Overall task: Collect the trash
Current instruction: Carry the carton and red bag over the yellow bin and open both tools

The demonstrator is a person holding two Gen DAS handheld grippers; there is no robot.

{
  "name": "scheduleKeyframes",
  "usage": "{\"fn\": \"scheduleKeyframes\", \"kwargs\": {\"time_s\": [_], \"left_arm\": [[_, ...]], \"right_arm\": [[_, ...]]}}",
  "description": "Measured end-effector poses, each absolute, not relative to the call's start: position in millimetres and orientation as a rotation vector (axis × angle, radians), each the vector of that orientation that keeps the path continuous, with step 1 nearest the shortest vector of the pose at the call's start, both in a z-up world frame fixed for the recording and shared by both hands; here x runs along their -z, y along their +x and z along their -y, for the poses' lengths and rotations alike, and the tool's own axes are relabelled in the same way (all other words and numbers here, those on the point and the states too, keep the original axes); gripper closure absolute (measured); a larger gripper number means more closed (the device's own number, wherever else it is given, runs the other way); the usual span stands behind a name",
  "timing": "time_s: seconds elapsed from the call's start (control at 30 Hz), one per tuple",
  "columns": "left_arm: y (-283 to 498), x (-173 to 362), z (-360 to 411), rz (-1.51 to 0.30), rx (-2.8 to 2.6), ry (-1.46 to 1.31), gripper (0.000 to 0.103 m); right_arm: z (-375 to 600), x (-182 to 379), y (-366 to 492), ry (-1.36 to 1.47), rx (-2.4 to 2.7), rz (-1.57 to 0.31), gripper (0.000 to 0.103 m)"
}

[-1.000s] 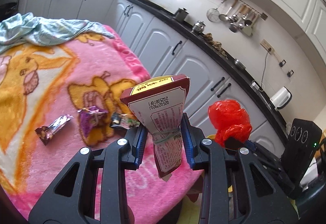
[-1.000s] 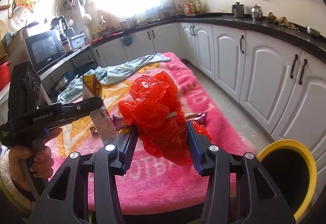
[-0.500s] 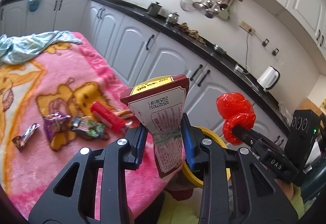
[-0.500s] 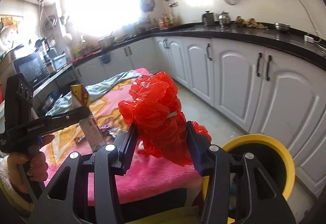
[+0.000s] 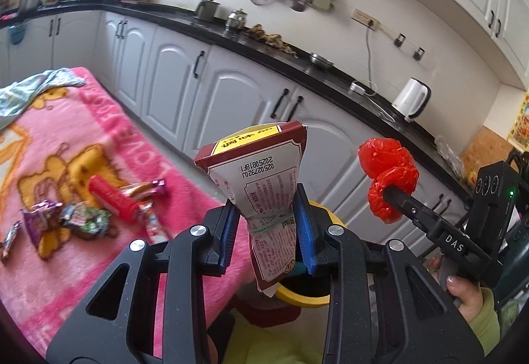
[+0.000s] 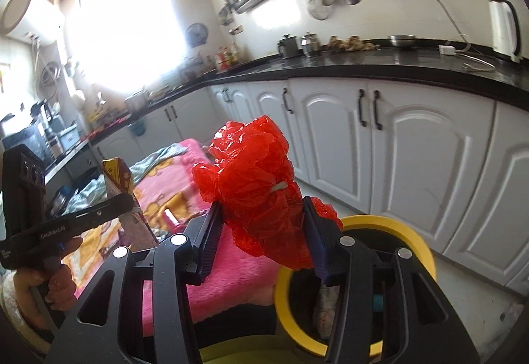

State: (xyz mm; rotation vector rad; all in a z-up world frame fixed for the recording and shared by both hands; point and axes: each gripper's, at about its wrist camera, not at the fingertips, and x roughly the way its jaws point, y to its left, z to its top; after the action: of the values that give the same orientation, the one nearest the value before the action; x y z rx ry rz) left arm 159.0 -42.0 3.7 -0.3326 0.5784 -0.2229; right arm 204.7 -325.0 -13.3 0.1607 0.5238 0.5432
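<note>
A flattened, printed paper carton [image 5: 264, 185] is clamped upright by the left gripper [image 5: 266, 231], above the round yellow-rimmed bin [image 6: 420, 248]. Crinkled, glossy red plastic [image 6: 254, 195] is pinched by the right gripper [image 6: 261, 231] beside the fuzzy pink blanket [image 5: 66, 139].

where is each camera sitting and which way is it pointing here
Left wrist: on the left gripper, looking along its fingers past the pinched carton to the cabinets; the right gripper and right hand show.
Right wrist: on the right gripper, looking past the red bag toward the window; the left hand shows.
Shared: yellow bin, pink blanket.
</note>
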Motion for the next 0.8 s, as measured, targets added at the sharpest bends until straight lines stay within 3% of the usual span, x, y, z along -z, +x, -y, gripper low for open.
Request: {"fn": "scheduleKeyframes", "kwargs": {"time_s": [0.8], "left_arm": [[250.4,50.5,145.1,-0.678,0.378,-0.224,0.078]], "right_arm": [[396.3,71.8,249.8,0.372,-0.412,-0.644,0.056]]}}
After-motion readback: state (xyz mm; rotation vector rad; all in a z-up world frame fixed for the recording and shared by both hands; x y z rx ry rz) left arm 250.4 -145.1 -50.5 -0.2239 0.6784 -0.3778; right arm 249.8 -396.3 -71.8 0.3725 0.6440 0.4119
